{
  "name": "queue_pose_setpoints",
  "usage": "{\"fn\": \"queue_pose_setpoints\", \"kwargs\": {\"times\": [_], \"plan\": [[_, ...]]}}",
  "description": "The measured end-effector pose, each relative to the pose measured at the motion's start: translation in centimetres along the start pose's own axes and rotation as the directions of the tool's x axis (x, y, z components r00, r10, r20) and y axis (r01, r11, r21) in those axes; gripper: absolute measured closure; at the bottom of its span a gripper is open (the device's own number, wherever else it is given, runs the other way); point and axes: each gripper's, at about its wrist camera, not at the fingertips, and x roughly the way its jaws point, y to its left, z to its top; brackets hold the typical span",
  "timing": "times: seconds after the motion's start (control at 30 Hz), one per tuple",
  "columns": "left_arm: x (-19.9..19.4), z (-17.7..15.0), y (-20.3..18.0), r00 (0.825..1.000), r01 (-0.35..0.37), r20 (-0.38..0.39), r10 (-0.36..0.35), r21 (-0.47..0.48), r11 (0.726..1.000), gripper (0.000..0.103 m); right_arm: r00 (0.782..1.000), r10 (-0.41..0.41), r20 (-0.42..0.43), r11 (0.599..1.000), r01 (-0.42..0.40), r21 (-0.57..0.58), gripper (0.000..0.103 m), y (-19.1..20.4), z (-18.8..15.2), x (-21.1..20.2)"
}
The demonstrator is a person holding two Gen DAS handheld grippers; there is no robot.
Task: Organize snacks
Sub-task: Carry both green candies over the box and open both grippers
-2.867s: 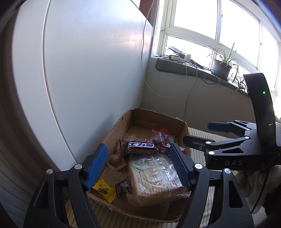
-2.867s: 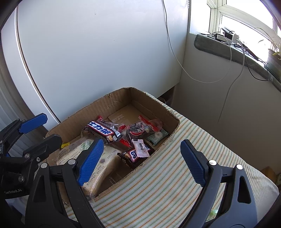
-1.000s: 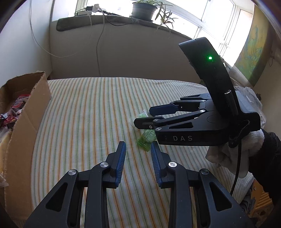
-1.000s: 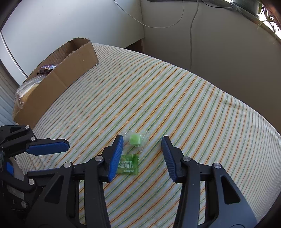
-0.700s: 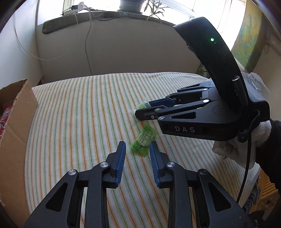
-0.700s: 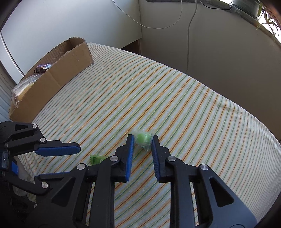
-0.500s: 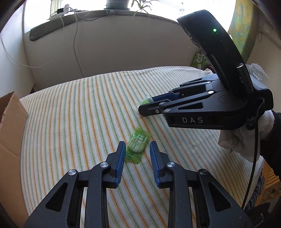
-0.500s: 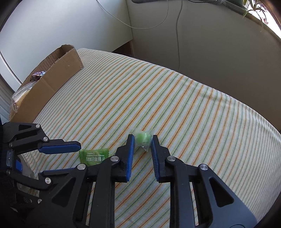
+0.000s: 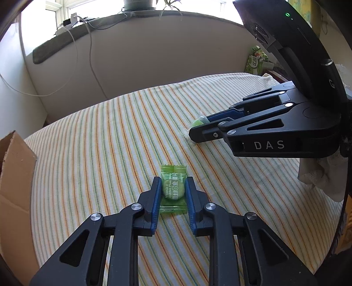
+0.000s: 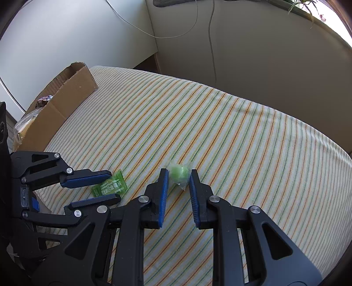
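Here, cardboard box (image 10: 66, 99) holding wrapped snacks (image 10: 44, 100), left jaws closing on green sachet (image 9: 173, 190), right jaws clamping green candy (image 10: 180, 172)

Bright window (image 9: 55, 15) daylight, sharp centre, fisheye-bent edges, corners perhaps vignetted.

Flat green candy packet (image 9: 173, 189) lies on the striped cloth, white lettering up. Nearby, a round green candy (image 10: 180, 172) in clear wrap rests on the cloth too.
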Motion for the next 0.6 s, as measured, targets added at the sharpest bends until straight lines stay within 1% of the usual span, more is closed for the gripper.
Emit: {"fn": "queue_pose_setpoints", "kwargs": {"times": [0.2, 0.3, 0.43, 0.6], "plan": [[-1.5, -1.0, 1.5, 1.000, -0.001, 0.018, 0.003, -0.074, 0.997, 0.083, 1.000, -0.014, 0.009, 1.000, 0.014, 0.004, 0.084, 0.4, -0.4, -0.8], [-2.6, -1.0, 2.7, 0.999, -0.002, 0.040, 0.006, -0.094, 0.996, 0.083, 1.000, -0.016, 0.022, 1.000, 0.016, -0.003, 0.084, 0.9, -0.4, -1.4], [-4.7, -1.6, 3.6, 0.996, -0.020, 0.084, 0.030, -0.114, 0.993, 0.083, 0.999, -0.014, 0.041, 1.000, 0.015, -0.011, 0.084, 1.7, -0.1, -2.3], [-7.2, -1.5, 4.5, 0.987, -0.047, 0.146, 0.067, -0.136, 0.990, 0.083, 0.998, -0.004, 0.067, 1.000, 0.006, -0.025, 0.084, 3.1, 0.5, -3.3]]}}
